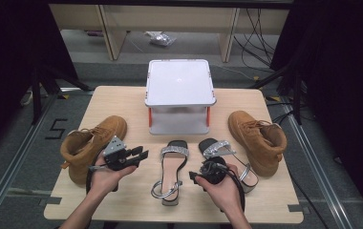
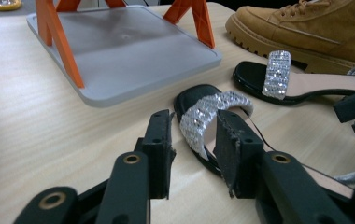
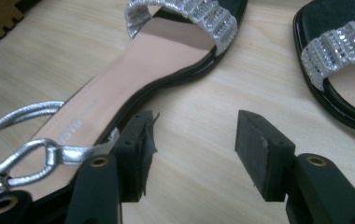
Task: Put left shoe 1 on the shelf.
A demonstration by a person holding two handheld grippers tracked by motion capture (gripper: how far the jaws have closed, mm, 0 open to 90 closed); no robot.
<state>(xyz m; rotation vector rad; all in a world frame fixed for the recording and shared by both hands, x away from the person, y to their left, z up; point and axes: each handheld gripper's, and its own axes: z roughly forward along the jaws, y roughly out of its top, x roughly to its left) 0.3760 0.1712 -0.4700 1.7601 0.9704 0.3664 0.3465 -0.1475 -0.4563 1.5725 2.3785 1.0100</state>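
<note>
My left hand-held gripper [image 1: 144,153] and right hand-held gripper [image 1: 193,178], both released, flank the left sandal [image 1: 171,171], its length running twelve to six on the bench [image 1: 122,102].

the left gripper [image 2: 194,144] has its jaws apart at the bottom centre, nothing between them, with a rhinestone-strap sandal [image 2: 213,114] just behind.

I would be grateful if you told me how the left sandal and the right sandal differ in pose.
The left sandal points nearly straight at the shelf stand; the right sandal is angled, toe leftward. The left sandal lies open between the hands; the right sandal's heel is partly covered by the right gripper. Both share black soles and glittering silver straps.
</note>
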